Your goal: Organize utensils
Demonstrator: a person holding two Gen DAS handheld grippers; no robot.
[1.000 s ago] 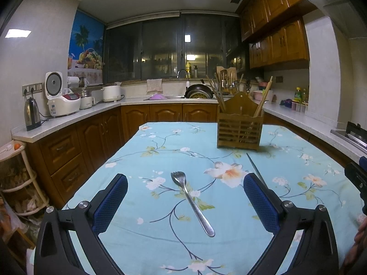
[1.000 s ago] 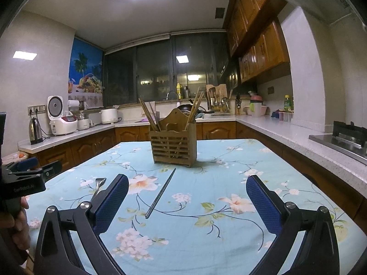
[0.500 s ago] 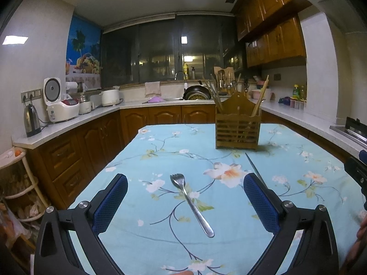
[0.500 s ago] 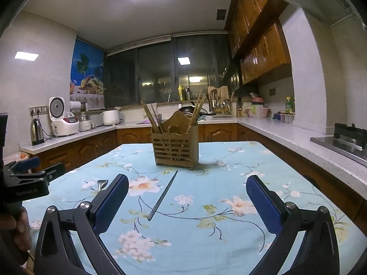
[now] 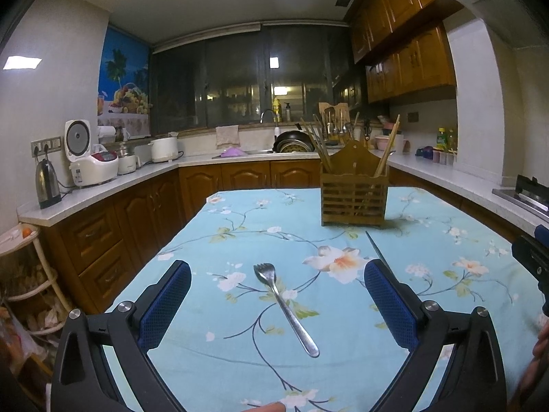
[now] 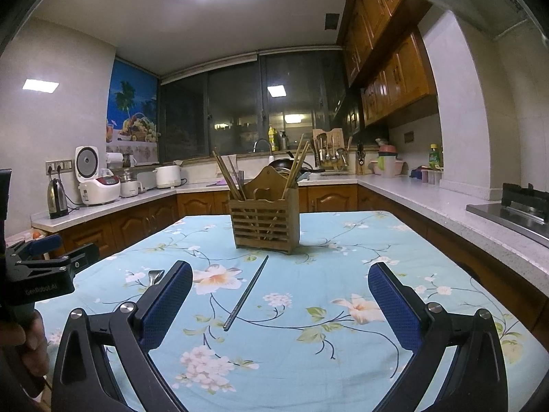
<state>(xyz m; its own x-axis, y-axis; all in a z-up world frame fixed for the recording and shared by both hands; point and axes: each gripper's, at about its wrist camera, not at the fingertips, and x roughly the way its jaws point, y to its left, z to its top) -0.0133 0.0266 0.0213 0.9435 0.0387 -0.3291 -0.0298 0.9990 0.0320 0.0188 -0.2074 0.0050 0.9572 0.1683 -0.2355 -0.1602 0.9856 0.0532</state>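
Table under blue floral cloth [image 5: 240, 226], wooden utensil caddy [image 5: 353, 202], fork [image 5: 284, 305], single dark chopstick [image 6: 246, 292] lying flat

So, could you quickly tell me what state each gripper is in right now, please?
Left gripper: open, holding nothing; the fork lies on the tablecloth between its fingers.
Right gripper: open, holding nothing.

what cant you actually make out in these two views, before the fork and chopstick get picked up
- Fork, right wrist view: only its head shows; the right gripper's left finger hides the handle.
- Chopstick, left wrist view: its near end runs behind the left gripper's right finger.
- Wooden holder, both views: the slats hide the lower ends of the utensils inside, so their count is unclear.
- Countertop items behind: too small to identify.
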